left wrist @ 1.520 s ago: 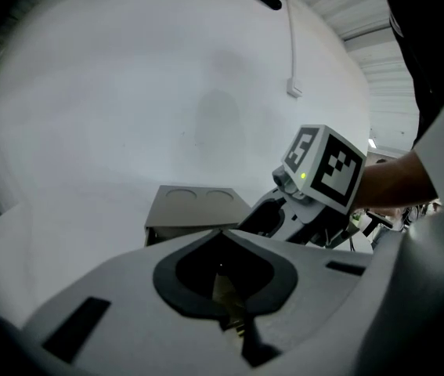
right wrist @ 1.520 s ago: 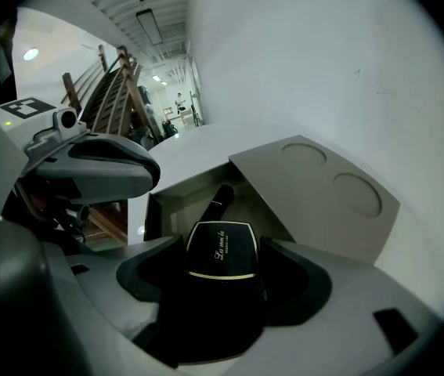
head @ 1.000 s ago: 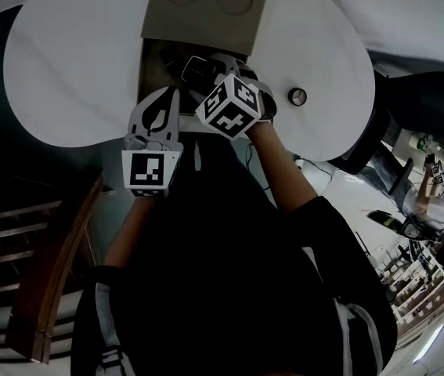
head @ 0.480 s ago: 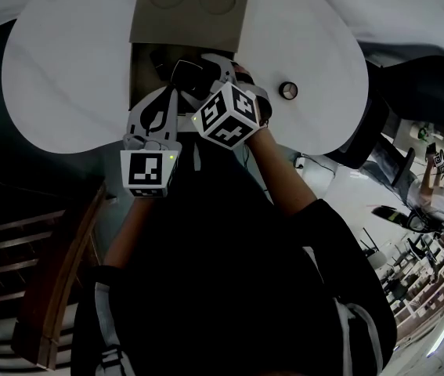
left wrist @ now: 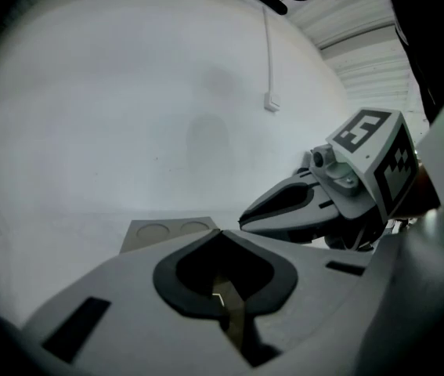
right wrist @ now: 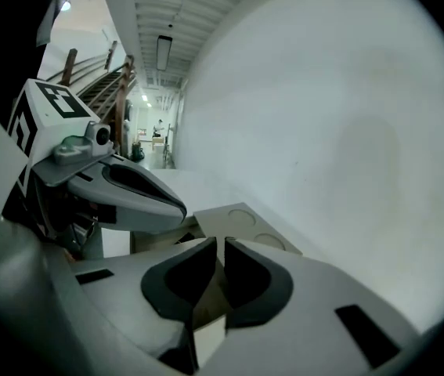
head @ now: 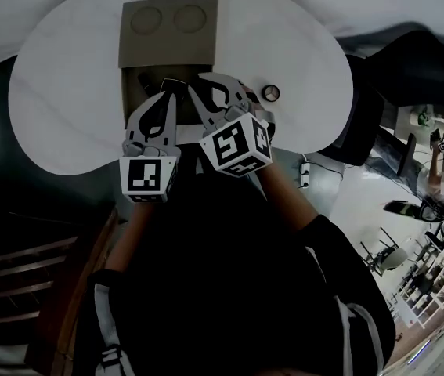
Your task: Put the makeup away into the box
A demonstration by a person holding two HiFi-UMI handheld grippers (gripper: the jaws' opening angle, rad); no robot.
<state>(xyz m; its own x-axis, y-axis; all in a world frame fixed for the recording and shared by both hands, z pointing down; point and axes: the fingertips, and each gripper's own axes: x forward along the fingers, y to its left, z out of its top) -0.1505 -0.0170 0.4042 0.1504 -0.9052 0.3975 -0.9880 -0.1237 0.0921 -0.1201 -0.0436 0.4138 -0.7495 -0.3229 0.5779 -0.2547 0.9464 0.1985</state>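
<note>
A brown cardboard box (head: 130,92) stands open on the white table, its lid (head: 167,31) with two round marks folded back. Dark makeup items (head: 176,84) lie inside, mostly hidden by the grippers. A small round jar (head: 270,93) sits on the table right of the box. My left gripper (head: 167,99) hovers over the box's near edge, jaws together and empty (left wrist: 218,233). My right gripper (head: 215,91) is beside it, lifted above the box. Its jaws have just been closing and stand almost together with nothing between them (right wrist: 220,243).
The round white table (head: 65,77) ends just in front of the box, at the person's body. The box lid shows beyond the jaws in both gripper views (left wrist: 163,229) (right wrist: 245,219). A dark floor and wooden stairs (head: 26,241) lie at the left.
Both grippers have risen and drawn back from the box. The right gripper, wide open low inside the box before, now has its jaws nearly together and points less steeply down.
</note>
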